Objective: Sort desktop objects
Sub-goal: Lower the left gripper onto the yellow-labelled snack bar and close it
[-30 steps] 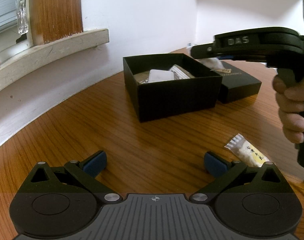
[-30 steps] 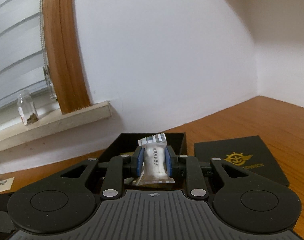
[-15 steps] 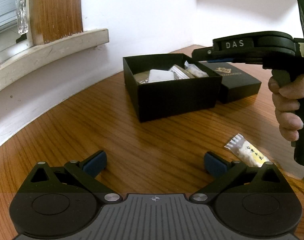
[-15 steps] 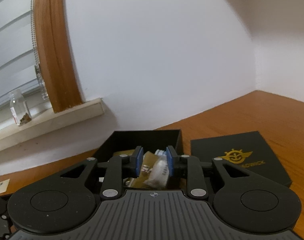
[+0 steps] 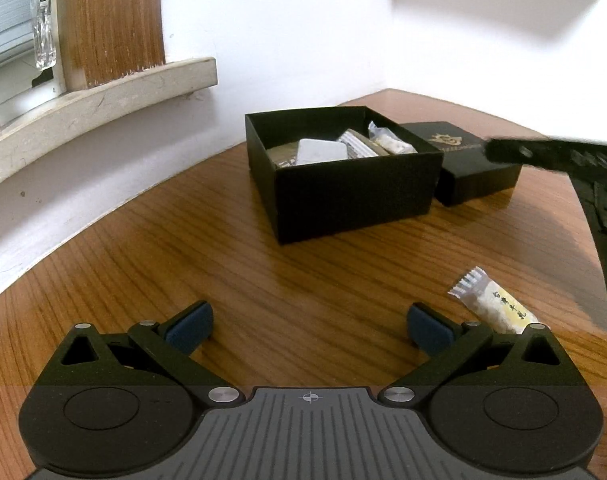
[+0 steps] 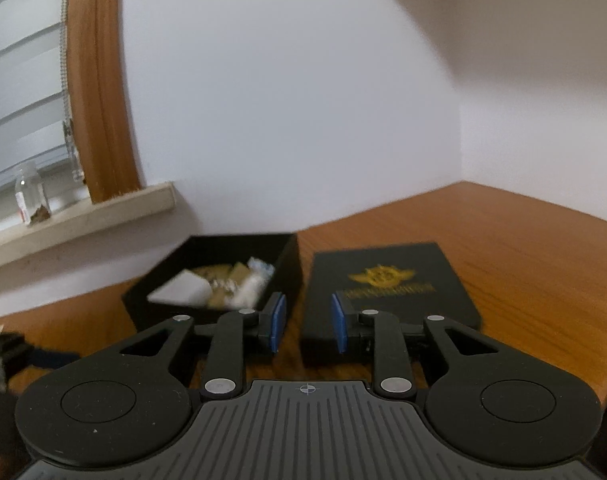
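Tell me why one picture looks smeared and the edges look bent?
Right wrist view: motion blur softens the open black box and the lid's gold emblem. Left wrist view: mostly sharp, the wrapped candy crisp, but the right claw's black body streaks at the edge. Both views: the fisheye lens curves the window sill.
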Tool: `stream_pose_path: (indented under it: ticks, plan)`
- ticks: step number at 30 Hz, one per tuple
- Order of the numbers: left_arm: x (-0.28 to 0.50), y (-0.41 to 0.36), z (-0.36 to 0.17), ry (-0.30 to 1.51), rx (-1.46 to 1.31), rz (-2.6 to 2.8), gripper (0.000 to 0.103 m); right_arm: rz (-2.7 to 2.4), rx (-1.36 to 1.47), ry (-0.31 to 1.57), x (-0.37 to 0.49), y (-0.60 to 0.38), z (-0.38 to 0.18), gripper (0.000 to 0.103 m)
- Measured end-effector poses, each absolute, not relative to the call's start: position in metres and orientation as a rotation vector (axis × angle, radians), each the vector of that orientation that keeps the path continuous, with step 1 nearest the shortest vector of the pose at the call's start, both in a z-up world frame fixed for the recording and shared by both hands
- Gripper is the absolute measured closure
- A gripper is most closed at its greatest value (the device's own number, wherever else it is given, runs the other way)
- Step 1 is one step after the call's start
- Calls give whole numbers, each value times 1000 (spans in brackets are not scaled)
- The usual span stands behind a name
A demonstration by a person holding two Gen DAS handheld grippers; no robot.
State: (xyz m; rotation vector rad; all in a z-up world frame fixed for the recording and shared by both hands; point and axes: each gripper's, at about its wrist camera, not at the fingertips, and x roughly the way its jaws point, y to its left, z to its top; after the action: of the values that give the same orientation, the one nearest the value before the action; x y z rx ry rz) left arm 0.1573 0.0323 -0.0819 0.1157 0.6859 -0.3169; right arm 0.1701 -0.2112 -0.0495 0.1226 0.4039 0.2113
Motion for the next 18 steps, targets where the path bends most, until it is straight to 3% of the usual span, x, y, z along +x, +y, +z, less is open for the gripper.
stream_pose_path:
  ticks: [4,12,18]
  plan:
    - [157,32,-82,686,119,-315,0,233,146,405,155,-223,-54,68]
    - [146,29,-76,647,141,-246,0,283,195,406,125,-246,-64,68]
    - [118,14,-54,639,-12,-227,0,328,192,394,112,-252,-67,68]
